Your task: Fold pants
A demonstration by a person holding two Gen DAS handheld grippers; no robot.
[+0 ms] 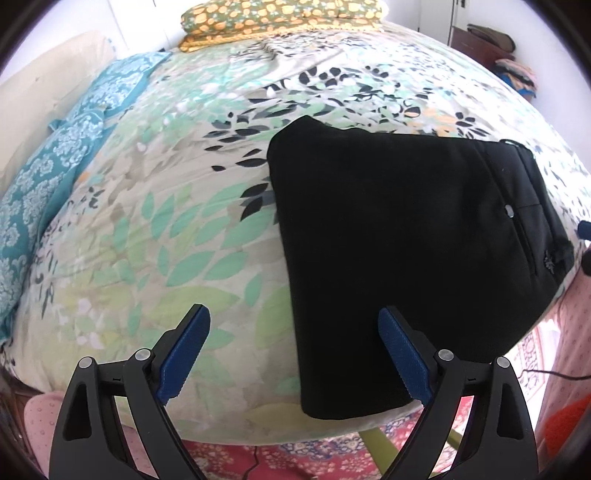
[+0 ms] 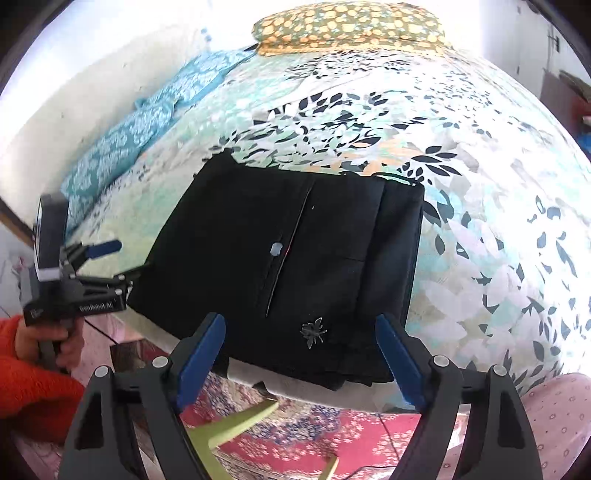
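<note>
At the near edge of the bed [image 1: 155, 229], on the leaf-print cover, the black pants [image 2: 280, 258] lie folded into a compact rectangle, long axis running away from the edge. Both tongs are spread and empty: right tongs [image 2: 301, 360] directly before the waistband end, nearer; left tongs [image 1: 293, 358] off the pants' left side. Fold judged essentially complete. Pillows [image 1: 280, 18] at far end; patterned rug [image 2: 314, 439] below.

Both views look forward along their own fingers from beyond the bed's near edge, tilted down across it toward the far pillows; the left wrist view has the folded black pants [image 1: 406, 240] at three o'clock, close; the right wrist view centres them [image 2: 288, 266], the left gripper [image 2: 110, 258] at nine o'clock; both share pants and floral bedspread [image 1: 166, 221].
</note>
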